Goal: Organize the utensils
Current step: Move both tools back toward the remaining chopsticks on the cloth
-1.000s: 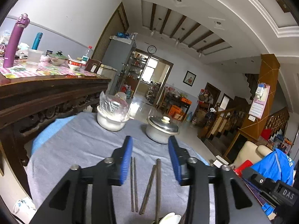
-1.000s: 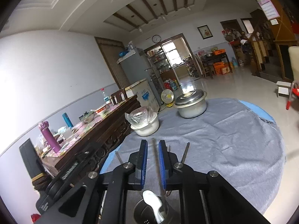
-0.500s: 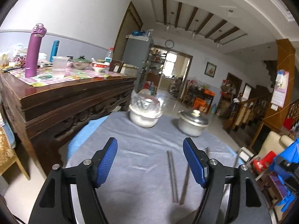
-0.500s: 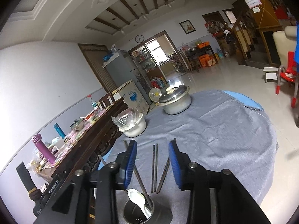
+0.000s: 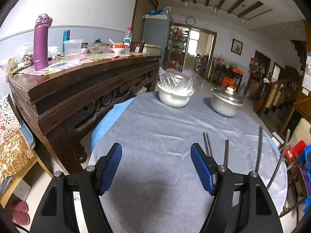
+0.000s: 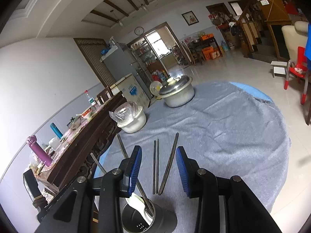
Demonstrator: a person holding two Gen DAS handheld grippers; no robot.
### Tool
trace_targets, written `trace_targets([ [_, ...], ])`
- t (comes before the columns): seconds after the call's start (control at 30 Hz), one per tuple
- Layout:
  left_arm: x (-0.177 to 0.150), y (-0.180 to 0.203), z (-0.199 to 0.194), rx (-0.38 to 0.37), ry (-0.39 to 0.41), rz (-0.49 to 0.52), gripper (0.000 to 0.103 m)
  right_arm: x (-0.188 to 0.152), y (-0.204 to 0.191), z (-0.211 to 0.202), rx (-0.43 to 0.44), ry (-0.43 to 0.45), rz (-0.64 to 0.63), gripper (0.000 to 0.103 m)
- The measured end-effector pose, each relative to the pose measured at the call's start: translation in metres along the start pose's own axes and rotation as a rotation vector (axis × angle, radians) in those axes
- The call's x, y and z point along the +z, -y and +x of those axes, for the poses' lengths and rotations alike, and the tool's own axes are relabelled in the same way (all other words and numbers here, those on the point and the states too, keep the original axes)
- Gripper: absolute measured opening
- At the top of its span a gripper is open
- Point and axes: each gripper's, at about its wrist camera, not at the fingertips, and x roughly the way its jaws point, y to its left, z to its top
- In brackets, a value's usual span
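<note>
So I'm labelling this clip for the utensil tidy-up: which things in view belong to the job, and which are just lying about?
Belongs to the job:
- loose chopsticks on the grey cloth
- metal holder with white spoon and chopsticks inside
- right claw, open
- left claw, open

Just lying about:
- lidded pot
- plastic-covered bowl
- purple bottle

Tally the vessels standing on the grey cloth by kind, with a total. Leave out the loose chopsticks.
Lidded metal pot: 1
White bowl covered with clear plastic: 1
Metal utensil holder: 1
Total: 3
</note>
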Motion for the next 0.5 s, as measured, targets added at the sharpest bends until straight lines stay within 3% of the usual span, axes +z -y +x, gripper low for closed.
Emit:
trace_targets([
  [0.5,-0.003,0.001,0.021,0.026,-0.066,0.025,0.074,-0.007,0.010,0.027,-0.013,-0.068,0.037,0.039],
])
